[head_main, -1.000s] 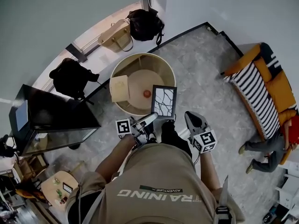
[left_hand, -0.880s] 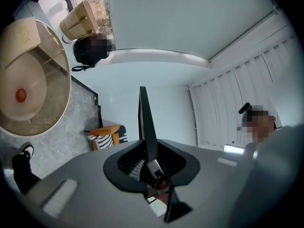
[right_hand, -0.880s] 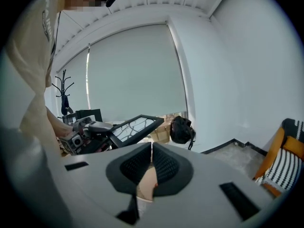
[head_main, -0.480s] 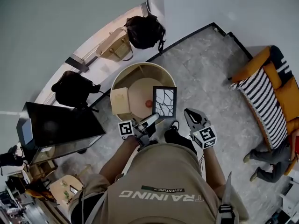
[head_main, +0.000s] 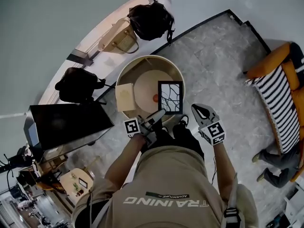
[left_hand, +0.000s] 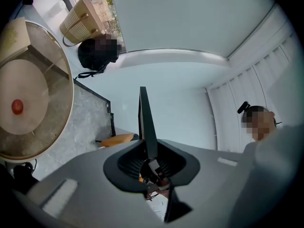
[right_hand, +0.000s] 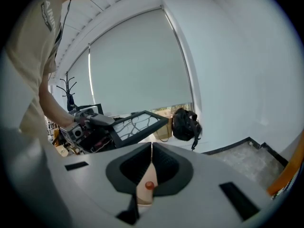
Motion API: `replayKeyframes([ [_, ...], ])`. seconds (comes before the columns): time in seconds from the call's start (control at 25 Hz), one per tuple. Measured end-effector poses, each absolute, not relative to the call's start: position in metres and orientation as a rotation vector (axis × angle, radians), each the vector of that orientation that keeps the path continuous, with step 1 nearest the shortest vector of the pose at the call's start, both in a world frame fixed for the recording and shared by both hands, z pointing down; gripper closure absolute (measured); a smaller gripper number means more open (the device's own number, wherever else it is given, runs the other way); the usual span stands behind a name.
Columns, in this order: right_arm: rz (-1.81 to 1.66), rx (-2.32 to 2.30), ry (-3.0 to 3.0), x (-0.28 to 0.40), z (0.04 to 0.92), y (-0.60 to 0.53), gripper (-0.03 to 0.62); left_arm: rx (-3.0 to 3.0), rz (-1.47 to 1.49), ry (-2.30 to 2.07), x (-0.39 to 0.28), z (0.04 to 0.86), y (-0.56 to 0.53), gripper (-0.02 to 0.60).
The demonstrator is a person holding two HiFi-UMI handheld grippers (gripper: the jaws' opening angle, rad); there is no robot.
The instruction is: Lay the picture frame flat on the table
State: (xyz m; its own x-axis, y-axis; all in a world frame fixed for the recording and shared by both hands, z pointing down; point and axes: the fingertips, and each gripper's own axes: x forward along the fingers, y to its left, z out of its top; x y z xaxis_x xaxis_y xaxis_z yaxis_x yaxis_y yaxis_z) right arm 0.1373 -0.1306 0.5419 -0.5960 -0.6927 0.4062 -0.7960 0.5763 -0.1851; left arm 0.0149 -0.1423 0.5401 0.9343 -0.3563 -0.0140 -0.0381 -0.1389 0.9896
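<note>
The left gripper [head_main: 159, 115] is closed on the lower edge of the frame [head_main: 170, 98], which is seen edge-on between its jaws in the left gripper view. The frame is held in the air over the near right part of the round table [head_main: 149, 57], its black-bordered face with branching lines turned upward; in the right gripper view it is seen slightly tilted, not lying on anything. A small red ball [head_main: 155, 97] and a beige box [head_main: 125, 96] are seen lower down inside the table's rim. The right gripper [head_main: 198, 110] is held just right of the frame, apart from it, with its jaws together and nothing between them.
</note>
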Motion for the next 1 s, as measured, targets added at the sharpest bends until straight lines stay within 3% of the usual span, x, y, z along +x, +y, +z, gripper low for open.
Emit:
replayKeyframes([
  [0.56, 0.768, 1.37, -2.287, 0.147, 0.712, -0.156, 0.586, 1.586, -0.154, -0.369, 0.013, 0.713, -0.205, 0.506],
  [1.0, 0.783, 1.297, -2.245, 0.123, 0.854, -0.177, 0.586, 1.517, -0.096, -0.402, 0.023, 0.857, -0.23, 0.506],
])
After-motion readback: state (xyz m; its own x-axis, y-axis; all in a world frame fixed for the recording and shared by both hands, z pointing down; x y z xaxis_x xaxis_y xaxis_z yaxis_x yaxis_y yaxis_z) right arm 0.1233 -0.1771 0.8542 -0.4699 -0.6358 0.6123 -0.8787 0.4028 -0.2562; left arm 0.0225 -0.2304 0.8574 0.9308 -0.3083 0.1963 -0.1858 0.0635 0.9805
